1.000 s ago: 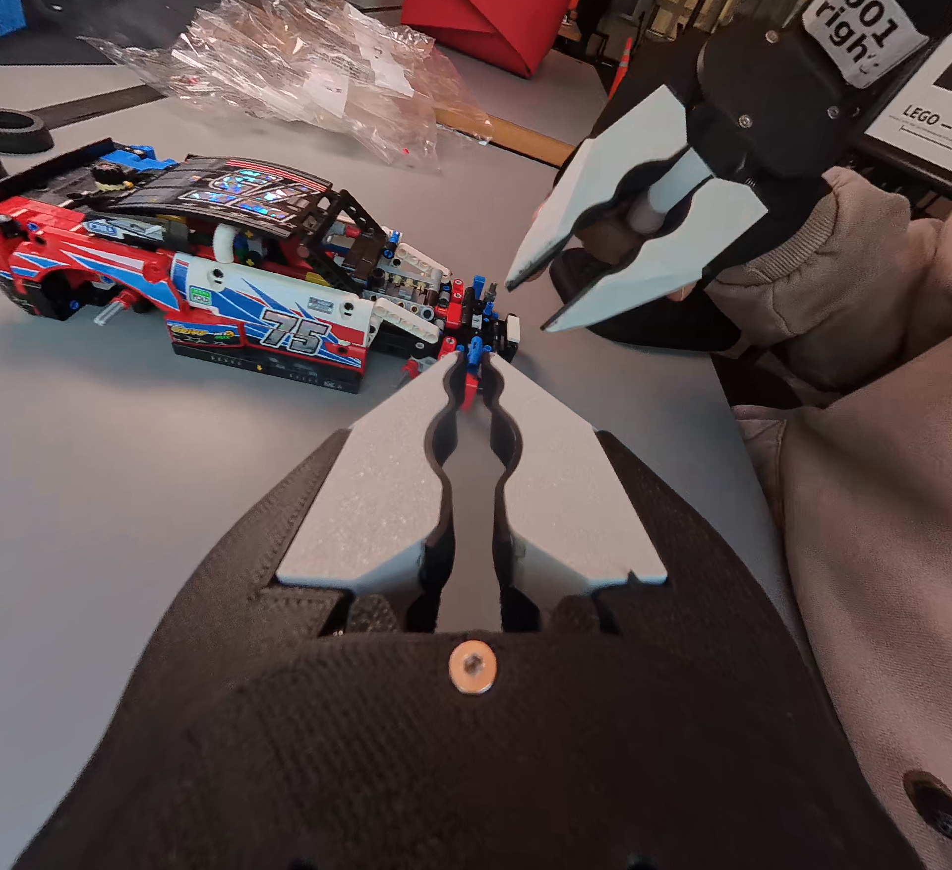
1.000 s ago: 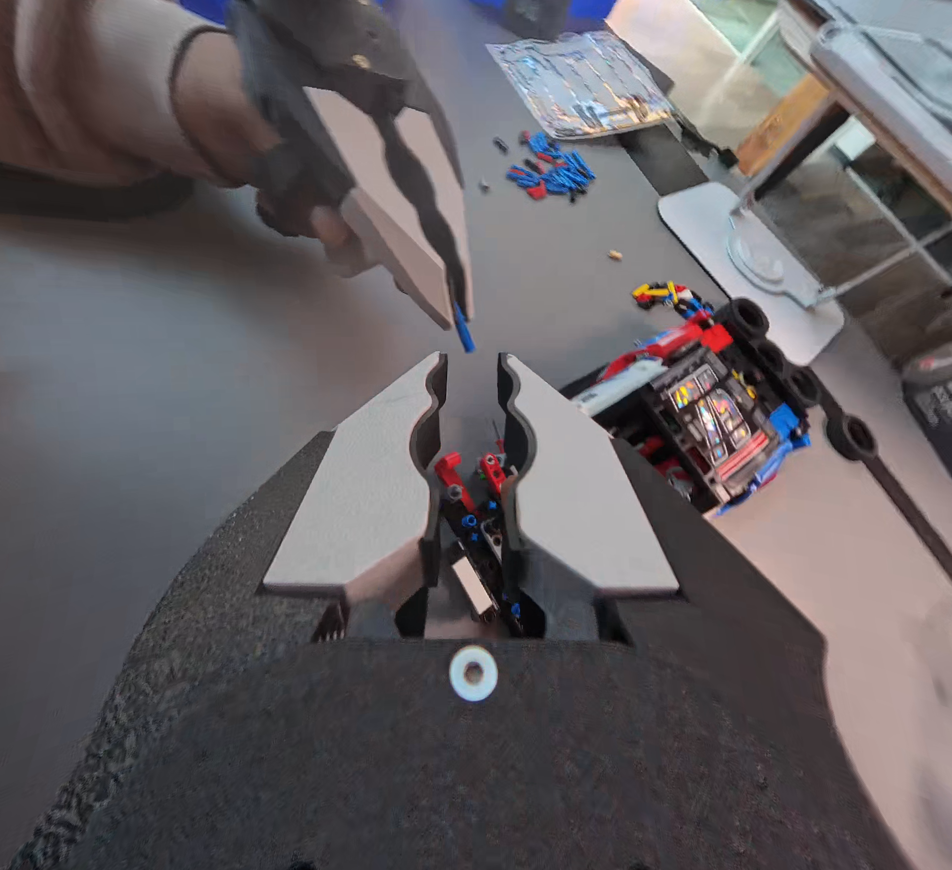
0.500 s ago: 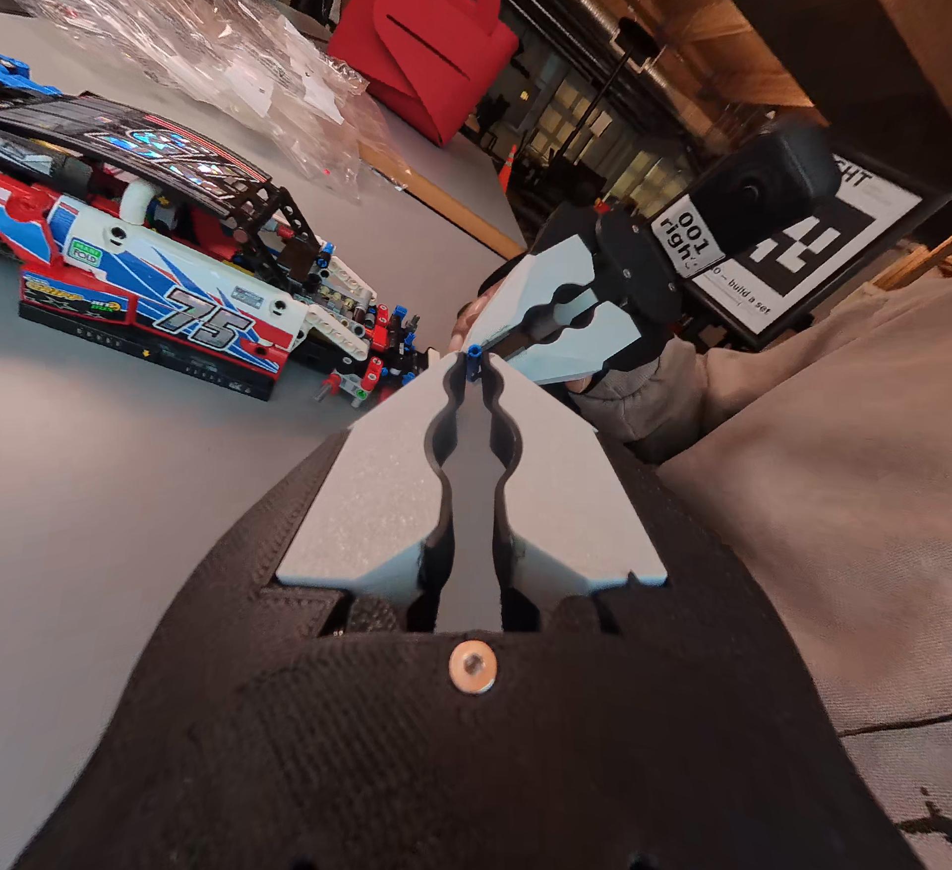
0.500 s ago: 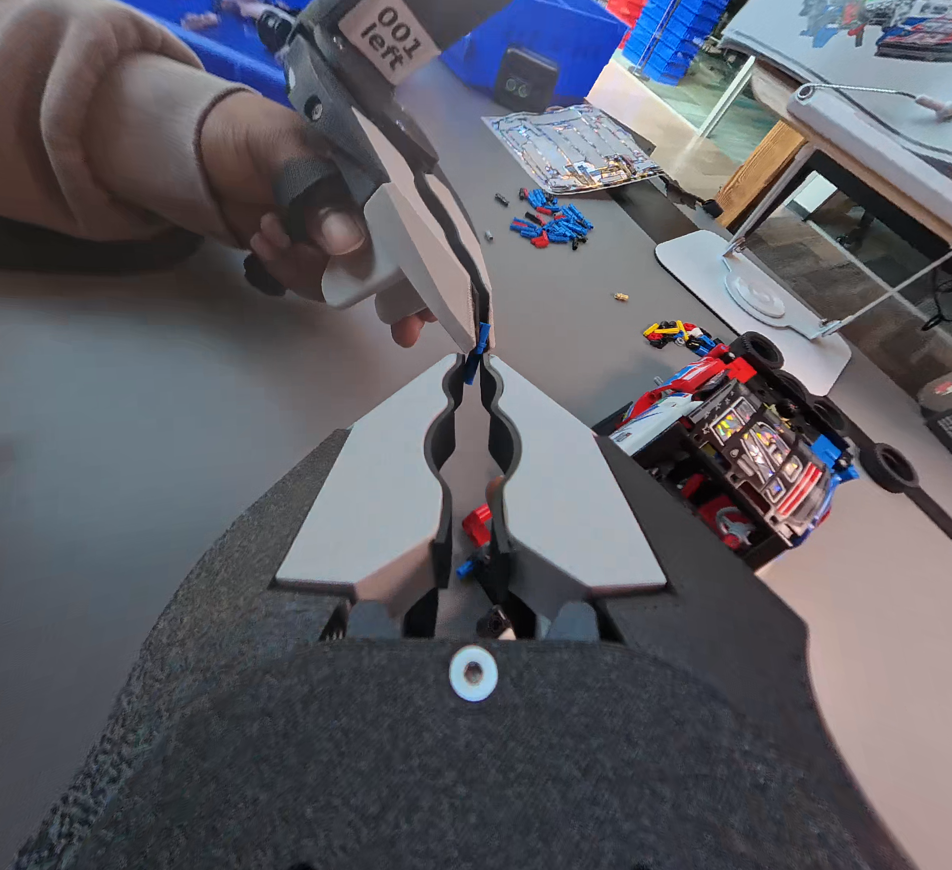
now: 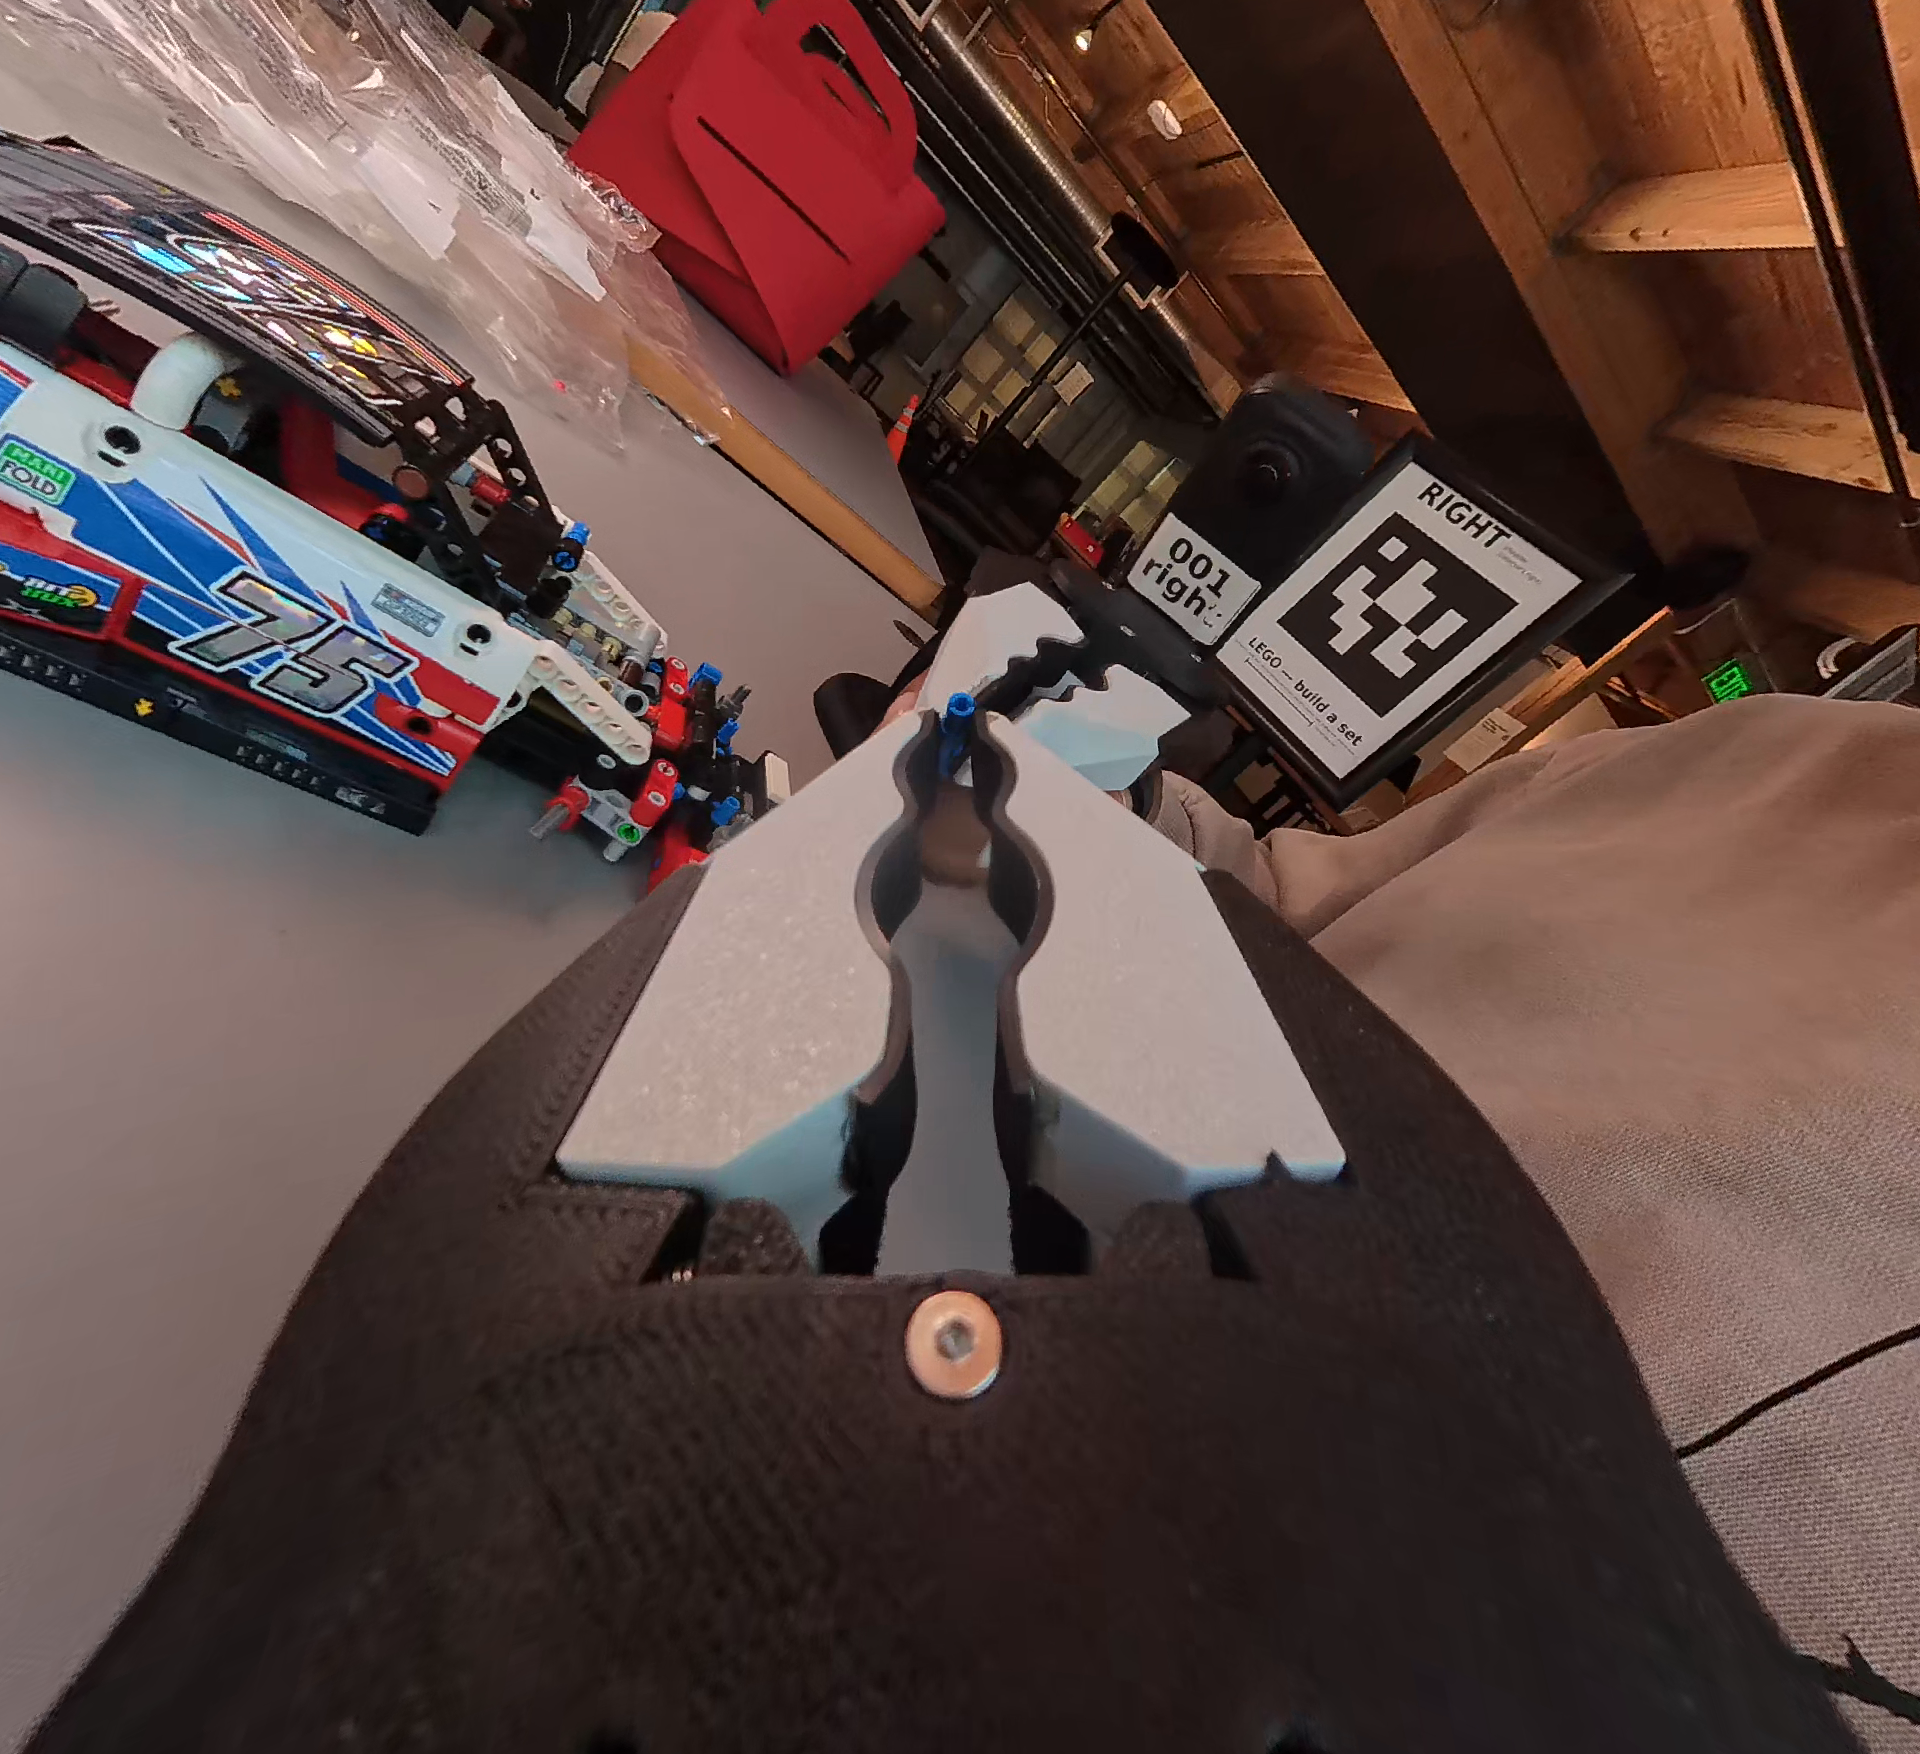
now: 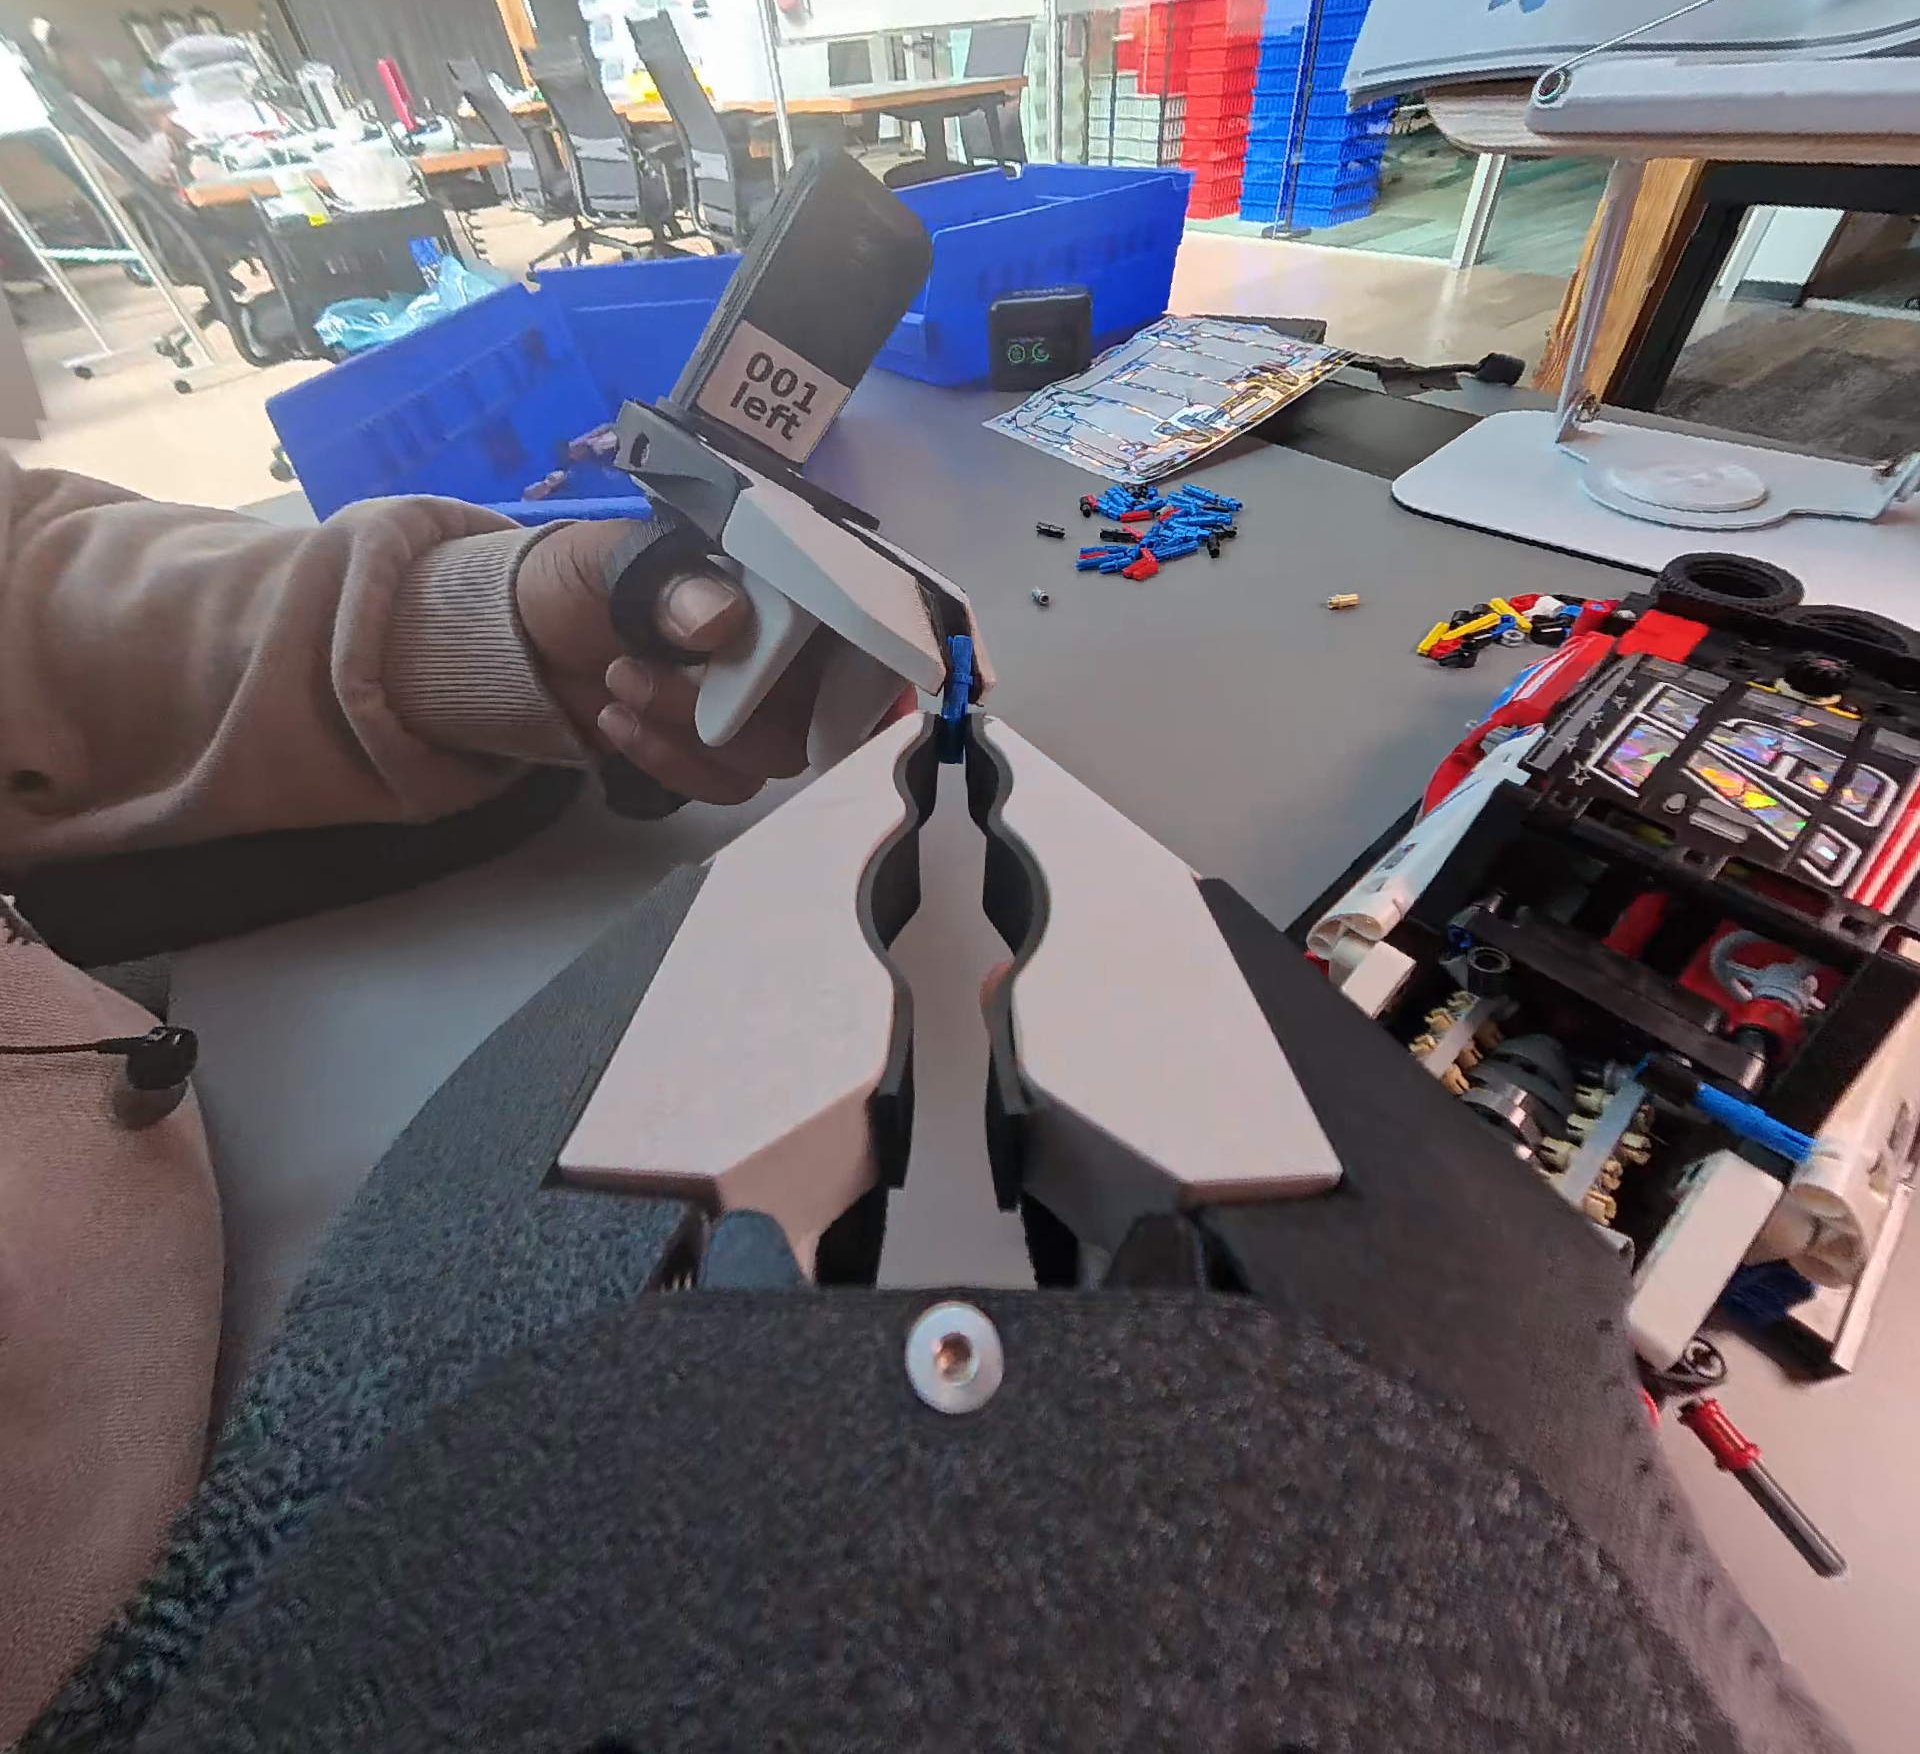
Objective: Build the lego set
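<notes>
- Left tongs (image 5: 956, 730): I have them pinching a small blue pin (image 5: 954, 728) at the very tips; jaws nearly pressed together.
- Right tongs (image 6: 948, 725): also closed onto the same blue pin (image 6: 952, 686), at its other end. The two sets of tips meet nose to nose above the surface (image 6: 1143, 707).
- In the left wrist view the right tongs (image 5: 1003, 681) sit just beyond my left tips, jaws together on the pin.
- In the right wrist view the left tongs (image 6: 951, 665) come in from the upper left, held by a hand (image 6: 665, 665) in a beige sleeve.
- Lego car (image 5: 260, 603), partly built, red/white/blue with a black roof: on the surface, left of the left tongs; in the right wrist view the car (image 6: 1662, 873) sits right of the right tongs, open chassis end nearest me.
- Loose blue and red pins (image 6: 1153, 530) scattered on the surface beyond the right tips, well apart from them.
- Sticker sheet (image 6: 1164, 395) farther back, blue bins (image 6: 1039, 250) behind it.
- Clear plastic bags (image 5: 364, 115) and a red bag (image 5: 769, 177) beyond the car, far from the left tongs.
- A red-tipped axle (image 6: 1756, 1486) lies on the surface, low right beside the right tongs body.
</notes>
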A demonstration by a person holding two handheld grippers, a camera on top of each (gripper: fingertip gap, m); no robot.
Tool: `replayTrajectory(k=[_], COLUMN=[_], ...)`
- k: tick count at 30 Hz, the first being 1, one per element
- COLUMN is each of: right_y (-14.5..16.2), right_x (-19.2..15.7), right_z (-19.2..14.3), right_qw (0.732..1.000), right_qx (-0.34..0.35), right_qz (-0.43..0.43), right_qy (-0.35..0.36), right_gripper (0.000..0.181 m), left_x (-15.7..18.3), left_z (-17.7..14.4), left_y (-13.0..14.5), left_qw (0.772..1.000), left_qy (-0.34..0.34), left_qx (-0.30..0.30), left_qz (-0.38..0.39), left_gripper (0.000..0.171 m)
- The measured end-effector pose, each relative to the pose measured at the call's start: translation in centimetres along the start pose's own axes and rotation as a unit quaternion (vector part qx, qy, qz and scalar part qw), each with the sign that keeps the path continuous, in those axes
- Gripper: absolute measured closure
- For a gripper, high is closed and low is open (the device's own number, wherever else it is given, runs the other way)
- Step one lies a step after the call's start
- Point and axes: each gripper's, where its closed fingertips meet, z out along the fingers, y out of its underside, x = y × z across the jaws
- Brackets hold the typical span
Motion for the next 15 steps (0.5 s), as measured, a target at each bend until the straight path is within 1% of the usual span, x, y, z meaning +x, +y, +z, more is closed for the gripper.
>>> replayTrajectory(k=[2,3,4,5,6,7,8,9,10,12,13,15], right_y=[-0.1,-0.4,-0.7,-1.1,-1.7,-2.4,-3.1,-3.5,-3.8,-3.8,-3.6,-3.2], right_x=[0.0,-0.1,-0.1,-0.1,-0.2,-0.3,-0.2,0.0,0.1,-0.2,-0.4,-1.1], right_z=[0.0,-0.1,-0.2,-0.3,-0.5,-0.8,-1.1,-1.3,-1.4,-1.2,-1.0,-0.4], right_qw=[1.0,1.0,0.999,0.996,0.99,0.977,0.959,0.938,0.915,0.876,0.862,0.846], right_qx=[0.002,0.013,0.027,0.047,0.074,0.105,0.137,0.164,0.184,0.208,0.212,0.21], right_qz=[0.002,0.014,0.036,0.069,0.116,0.173,0.233,0.29,0.339,0.41,0.434,0.46], right_qy=[0.002,-0.003,-0.011,-0.022,-0.04,-0.063,-0.083,-0.101,-0.119,-0.148,-0.157,-0.168], right_gripper=[0.179,0.179,0.179,0.179,0.179,0.18,0.18,0.18,0.18,0.18,0.18,0.18], left_x=[0.2,0.6,1.2,1.7,2.0,2.1,2.1,2.0,1.7,1.5,1.6,1.6], left_z=[0.0,0.0,0.0,-0.1,0.0,0.1,0.2,0.4,0.5,0.6,0.5,0.5], left_y=[-0.2,-0.5,-1.0,-1.3,-1.4,-1.2,-1.0,-0.7,-0.6,-0.8,-0.9,-0.9], left_qw=[1.0,1.0,0.999,0.998,0.997,0.996,0.991,0.982,0.968,0.932,0.916,0.894], left_qy=[0.004,0.011,0.022,0.03,0.03,0.02,0.0,-0.03,-0.064,-0.125,-0.145,-0.169], left_qx=[0.006,0.016,0.029,0.037,0.037,0.03,0.02,0.01,0.002,-0.001,-0.001,-0.005], left_qz=[0.007,0.015,0.024,0.034,0.052,0.086,0.132,0.187,0.244,0.339,0.373,0.415], left_gripper=[0.168,0.163,0.153,0.147,0.145,0.143,0.142,0.142,0.14,0.141,0.143,0.149])
